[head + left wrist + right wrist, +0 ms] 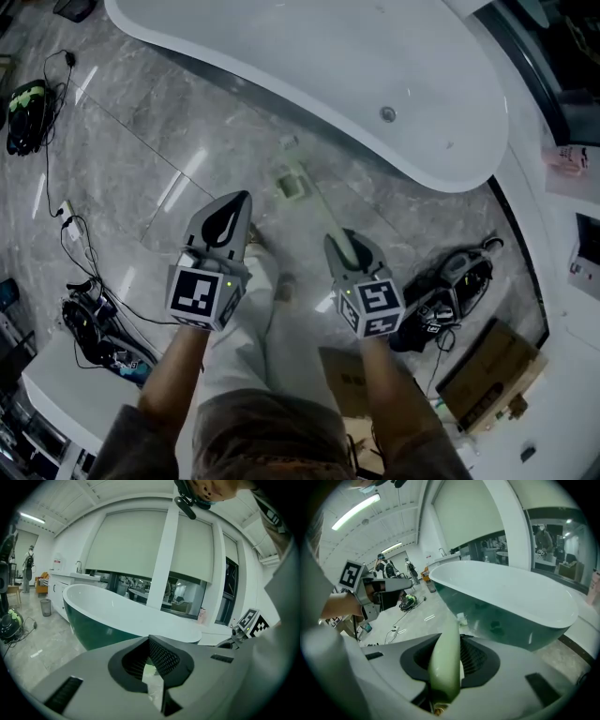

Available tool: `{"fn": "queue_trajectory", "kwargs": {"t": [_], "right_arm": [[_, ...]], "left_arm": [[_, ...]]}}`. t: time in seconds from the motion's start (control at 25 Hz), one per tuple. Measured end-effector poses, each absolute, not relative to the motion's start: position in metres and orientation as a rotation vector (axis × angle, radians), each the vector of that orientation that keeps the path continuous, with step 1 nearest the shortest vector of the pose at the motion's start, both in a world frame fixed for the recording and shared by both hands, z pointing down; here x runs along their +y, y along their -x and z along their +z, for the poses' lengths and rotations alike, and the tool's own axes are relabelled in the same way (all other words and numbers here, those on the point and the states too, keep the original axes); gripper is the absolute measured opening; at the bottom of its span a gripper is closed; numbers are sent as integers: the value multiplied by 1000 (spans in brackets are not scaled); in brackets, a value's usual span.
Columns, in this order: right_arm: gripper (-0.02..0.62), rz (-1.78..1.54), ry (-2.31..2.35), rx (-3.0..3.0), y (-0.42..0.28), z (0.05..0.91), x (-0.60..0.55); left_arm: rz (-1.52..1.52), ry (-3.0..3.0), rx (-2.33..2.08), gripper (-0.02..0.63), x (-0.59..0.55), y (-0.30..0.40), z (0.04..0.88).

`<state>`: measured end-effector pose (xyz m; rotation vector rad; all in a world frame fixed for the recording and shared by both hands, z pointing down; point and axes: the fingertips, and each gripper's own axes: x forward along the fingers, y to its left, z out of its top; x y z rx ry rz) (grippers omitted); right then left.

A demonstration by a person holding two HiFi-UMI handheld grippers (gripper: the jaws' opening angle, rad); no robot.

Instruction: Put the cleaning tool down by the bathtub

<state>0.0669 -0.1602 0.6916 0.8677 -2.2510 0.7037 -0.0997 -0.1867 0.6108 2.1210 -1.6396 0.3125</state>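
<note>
Overhead, both forearms reach forward side by side, each gripper aimed at the bathtub [375,56] and tilted down toward the stone floor [141,159]. Right gripper [343,240]: jaws pinching the pale green handle of the cleaning tool [305,192], whose head lies over the floor just short of the tub's base; contact with the floor cannot be told. Left gripper [242,199]: jaw tips pressed together, nothing between them.

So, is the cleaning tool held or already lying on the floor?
Held. The right gripper is shut on the cleaning tool, on its pale green handle; whether its head touches the floor, cannot tell.
</note>
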Motion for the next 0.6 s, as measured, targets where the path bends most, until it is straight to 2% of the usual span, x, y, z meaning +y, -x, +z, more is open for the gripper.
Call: {"fn": "queue_trajectory", "kwargs": {"t": [0.6], "right_arm": [[110, 741, -792, -2092, -44, 821, -160]], "left_arm": [[338, -2090, -1617, 0, -189, 121, 654]]}}
